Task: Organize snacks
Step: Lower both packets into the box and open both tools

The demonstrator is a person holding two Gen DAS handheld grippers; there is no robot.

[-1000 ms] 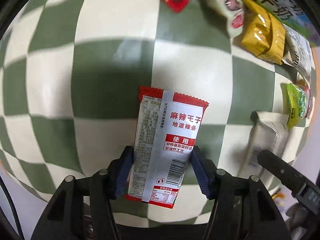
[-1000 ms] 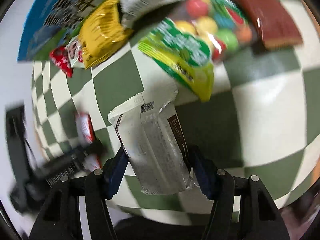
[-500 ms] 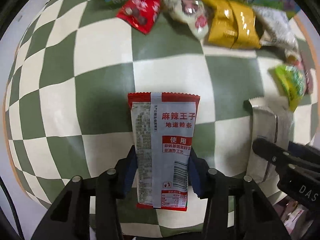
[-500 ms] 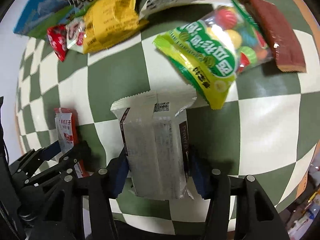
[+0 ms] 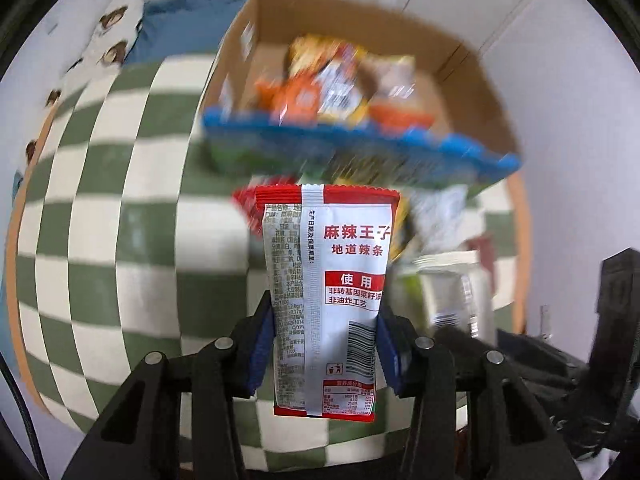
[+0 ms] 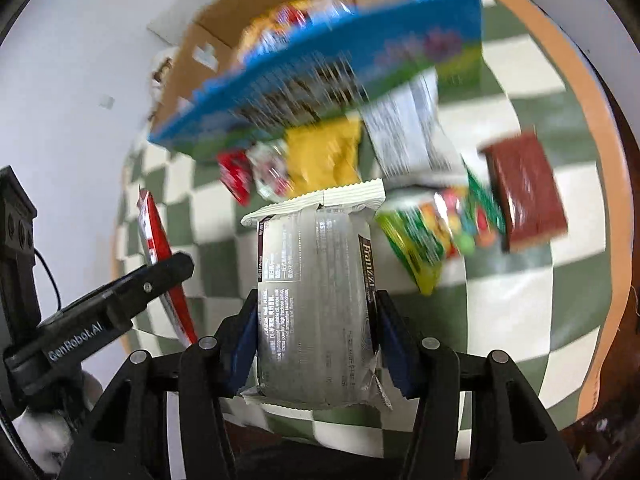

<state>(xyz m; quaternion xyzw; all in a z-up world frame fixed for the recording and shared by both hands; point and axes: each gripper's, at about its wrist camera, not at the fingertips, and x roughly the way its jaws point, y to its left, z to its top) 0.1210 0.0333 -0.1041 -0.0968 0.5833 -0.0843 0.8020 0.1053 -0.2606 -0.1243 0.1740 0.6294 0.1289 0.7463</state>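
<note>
Left claw (image 5: 324, 344) pinches a red-and-white snack packet (image 5: 326, 280), blue pads pressed on both long edges, packet upright with its back seam and barcode facing the camera. It hangs clear above the green-and-white checkered table (image 5: 100, 220).

Right claw (image 6: 316, 340) pinches a silvery white wafer pack (image 6: 316, 280) the same way, pads tight on both sides, crimped top edge pointing away from the camera. This pack is also off the table.

In the right wrist view the left claw shows at the left edge, with the red packet seen edge-on in it.

Cardboard box (image 5: 452, 60) sits at the far side of the table, open top, 1 blue printed flap (image 5: 360, 136) folded toward the camera. Several snack bags lie inside, orange and yellow ones among them, all blurred.

Loose on the table just in front of the box, per the right wrist view: a small red packet (image 6: 234, 172), a yellow bag (image 6: 324, 156), a white printed bag (image 6: 404, 128), a green candy bag (image 6: 432, 236) with coloured balls showing, and a brown bar (image 6: 524, 192) to its right. Green bag and brown bar touch or nearly so, too blurred to tell which.
</note>
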